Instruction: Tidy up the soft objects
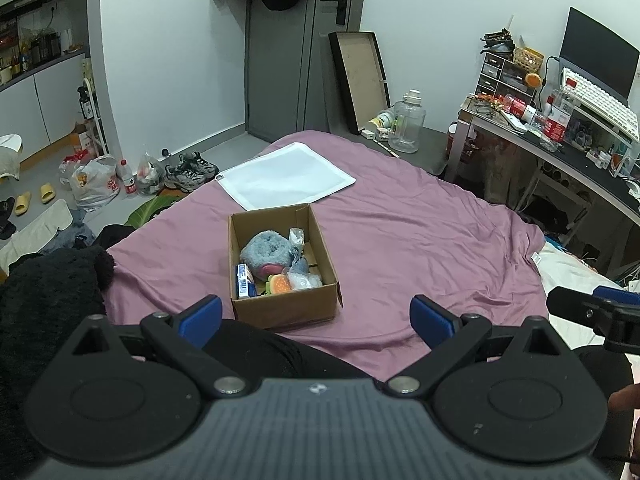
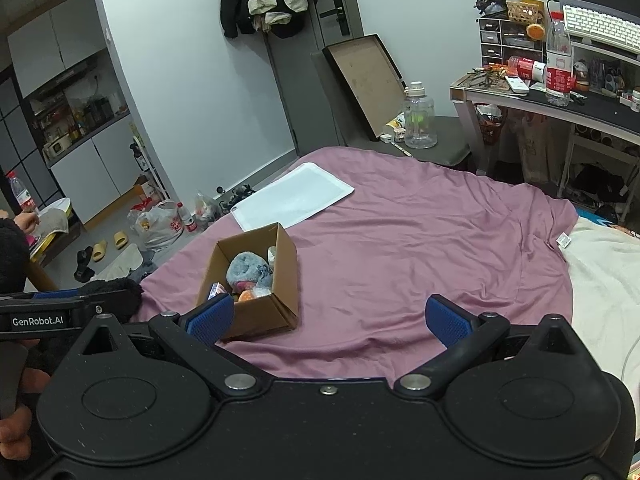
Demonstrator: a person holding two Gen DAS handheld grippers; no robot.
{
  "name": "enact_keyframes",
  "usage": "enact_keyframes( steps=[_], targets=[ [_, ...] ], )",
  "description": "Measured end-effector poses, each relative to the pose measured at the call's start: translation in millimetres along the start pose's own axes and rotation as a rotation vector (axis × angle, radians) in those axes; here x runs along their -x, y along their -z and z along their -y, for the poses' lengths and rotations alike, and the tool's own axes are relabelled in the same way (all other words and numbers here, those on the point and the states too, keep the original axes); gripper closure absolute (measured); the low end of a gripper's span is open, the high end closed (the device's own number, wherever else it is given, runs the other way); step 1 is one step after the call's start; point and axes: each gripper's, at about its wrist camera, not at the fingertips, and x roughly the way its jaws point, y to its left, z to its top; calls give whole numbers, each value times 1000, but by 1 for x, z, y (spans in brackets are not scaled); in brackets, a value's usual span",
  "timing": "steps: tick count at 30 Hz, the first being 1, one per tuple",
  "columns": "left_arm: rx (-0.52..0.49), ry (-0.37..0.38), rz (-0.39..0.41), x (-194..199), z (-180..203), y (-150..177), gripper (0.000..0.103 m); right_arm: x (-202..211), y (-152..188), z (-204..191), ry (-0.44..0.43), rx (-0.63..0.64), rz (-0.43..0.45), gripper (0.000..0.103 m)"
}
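Observation:
An open cardboard box (image 1: 280,308) (image 2: 286,280) sits on the purple bedsheet (image 1: 420,240) (image 2: 400,248). Inside it lie a grey-blue plush (image 1: 266,250) (image 2: 246,266), a burger-shaped toy (image 1: 279,283), a blue packet (image 1: 245,280) and clear wrapped items (image 1: 305,280). A flat white mesh bag (image 1: 286,176) (image 2: 294,196) lies beyond the box. My left gripper (image 1: 316,318) hovers open just in front of the box, nothing between its blue pads. My right gripper (image 2: 328,320) is open and empty, with the box near its left finger (image 2: 212,318).
A desk (image 1: 560,152) (image 2: 580,108) cluttered with bottles, drawers and a keyboard stands at the right. A chair with a large clear jug (image 1: 408,124) (image 2: 418,120) stands past the bed's far edge. Shoes, bags and slippers litter the floor at left. A black fuzzy sleeve (image 1: 48,288) is at left.

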Motion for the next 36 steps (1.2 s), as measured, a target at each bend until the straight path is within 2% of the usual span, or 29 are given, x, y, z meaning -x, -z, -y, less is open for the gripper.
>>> enact_keyframes(
  steps=[36],
  targets=[
    [-20,-8,-4,4,1,2,4,1,0,0,-9,20,-9,0]
  ],
)
